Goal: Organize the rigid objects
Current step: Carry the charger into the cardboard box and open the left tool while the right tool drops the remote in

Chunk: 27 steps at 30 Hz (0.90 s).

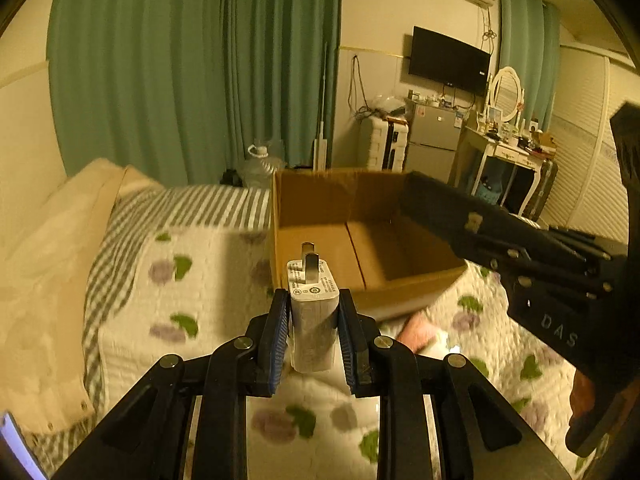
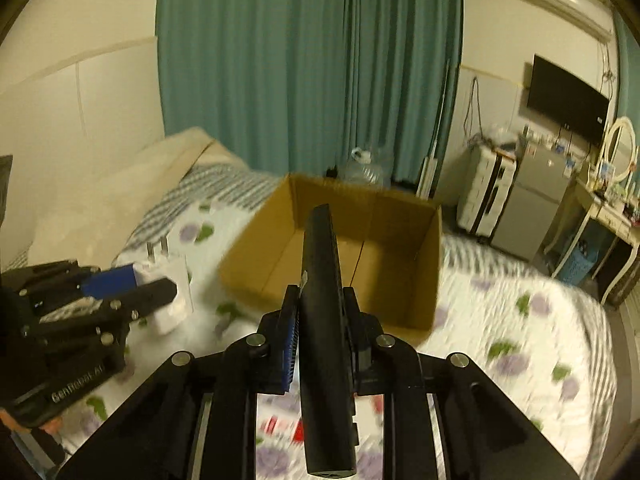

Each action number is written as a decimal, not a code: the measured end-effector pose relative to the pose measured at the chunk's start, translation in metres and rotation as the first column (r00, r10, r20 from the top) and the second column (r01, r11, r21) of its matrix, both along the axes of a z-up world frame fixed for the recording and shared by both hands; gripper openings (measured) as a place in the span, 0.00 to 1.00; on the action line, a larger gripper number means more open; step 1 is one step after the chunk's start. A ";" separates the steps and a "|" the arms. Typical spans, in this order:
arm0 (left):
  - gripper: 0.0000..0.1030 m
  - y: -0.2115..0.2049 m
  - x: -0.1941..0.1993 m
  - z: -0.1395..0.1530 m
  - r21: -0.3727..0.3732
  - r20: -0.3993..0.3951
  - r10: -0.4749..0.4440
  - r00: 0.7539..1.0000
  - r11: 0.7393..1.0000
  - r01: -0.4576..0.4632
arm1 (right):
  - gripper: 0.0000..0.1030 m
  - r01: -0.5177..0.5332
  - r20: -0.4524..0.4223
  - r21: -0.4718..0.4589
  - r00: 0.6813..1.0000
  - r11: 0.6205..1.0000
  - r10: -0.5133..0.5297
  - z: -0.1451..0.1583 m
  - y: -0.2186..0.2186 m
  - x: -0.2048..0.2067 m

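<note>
My left gripper (image 1: 314, 300) is shut on a white plug charger (image 1: 312, 304), prongs pointing forward, held above the bed just short of the open cardboard box (image 1: 316, 200). My right gripper (image 2: 320, 300) is shut on a long flat black device (image 2: 322, 320), held edge-up with its far end over the box (image 2: 434, 260). The box looks empty inside. In the left wrist view the black device (image 1: 440, 208) reaches over the box's right side. In the right wrist view the left gripper (image 2: 132, 284) with the charger (image 2: 172, 280) is at the left.
The box sits on a bed with a floral quilt (image 1: 200, 280) and a striped pillow (image 1: 180, 204). A red and white item (image 2: 288, 428) lies on the quilt under my right gripper. Green curtains (image 1: 192, 72), a water jug (image 1: 260, 164), a fridge (image 1: 432, 136) and a dressing table (image 1: 508, 148) stand beyond.
</note>
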<state>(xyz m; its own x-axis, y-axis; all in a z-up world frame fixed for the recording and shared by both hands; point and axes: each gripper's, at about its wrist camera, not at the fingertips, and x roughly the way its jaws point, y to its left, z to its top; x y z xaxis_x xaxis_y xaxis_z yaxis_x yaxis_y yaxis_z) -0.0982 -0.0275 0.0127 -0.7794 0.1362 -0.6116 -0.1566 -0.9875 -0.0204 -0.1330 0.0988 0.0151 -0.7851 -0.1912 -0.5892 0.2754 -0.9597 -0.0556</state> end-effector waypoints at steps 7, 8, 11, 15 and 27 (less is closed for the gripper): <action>0.24 0.018 -0.073 0.003 -0.038 0.003 -0.006 1.000 0.999 0.006 | 0.18 0.011 -0.014 -0.057 1.000 0.998 -0.012 -0.004 0.007 -0.080; 0.24 0.021 -0.079 0.002 -0.046 0.004 -0.009 1.000 0.999 0.009 | 0.18 0.017 -0.008 -0.064 1.000 0.998 -0.017 -0.009 0.009 -0.093; 0.24 0.031 -0.108 -0.012 -0.085 0.018 -0.019 1.000 0.996 0.021 | 0.18 0.045 0.026 -0.067 0.999 0.997 -0.043 -0.031 0.015 -0.130; 0.24 0.039 -0.136 -0.036 -0.111 0.058 -0.030 0.998 0.993 0.036 | 0.18 0.068 0.076 -0.061 0.995 0.996 -0.063 -0.060 0.022 -0.154; 0.64 0.037 -0.121 -0.045 -0.136 0.037 -0.036 0.999 0.990 0.041 | 0.67 0.132 0.010 -0.123 0.991 0.984 -0.132 -0.039 0.050 -0.135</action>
